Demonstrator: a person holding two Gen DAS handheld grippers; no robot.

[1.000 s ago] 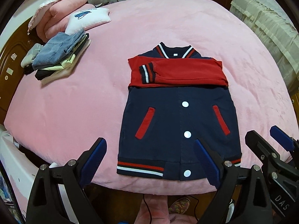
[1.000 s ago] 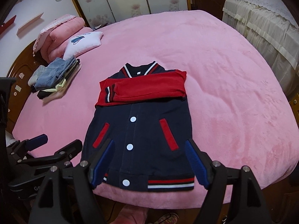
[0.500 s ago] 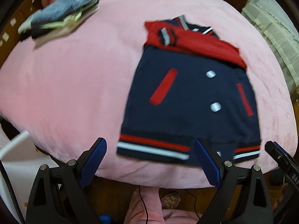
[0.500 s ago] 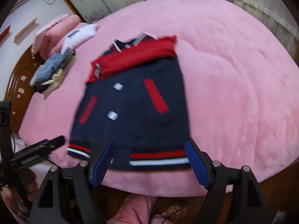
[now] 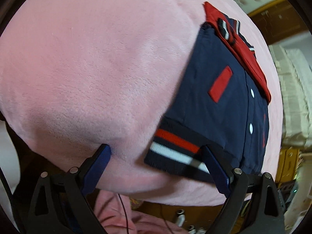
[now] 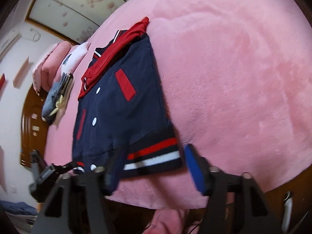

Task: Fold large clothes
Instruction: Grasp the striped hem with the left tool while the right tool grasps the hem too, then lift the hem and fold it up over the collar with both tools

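Observation:
A navy varsity jacket (image 5: 224, 105) with red sleeves folded across its chest lies flat on the pink bed (image 5: 87, 68). It also shows in the right wrist view (image 6: 120, 105). My left gripper (image 5: 156, 167) is open, its blue pads straddling the jacket's left striped hem corner (image 5: 171, 146) at the bed's near edge. My right gripper (image 6: 152, 167) is open around the right hem corner (image 6: 156, 156). The left gripper (image 6: 44, 173) shows at the lower left of the right wrist view.
A stack of folded clothes (image 6: 56, 95) and pink and white pillows (image 6: 64, 60) lie at the bed's far left by the wooden headboard (image 6: 33, 128). Pink blanket (image 6: 243, 68) spreads right of the jacket. The floor lies below the bed edge.
Both grippers have dropped low and moved in to the jacket's bottom hem, left toward its left corner, right toward its right corner. The jacket has not moved.

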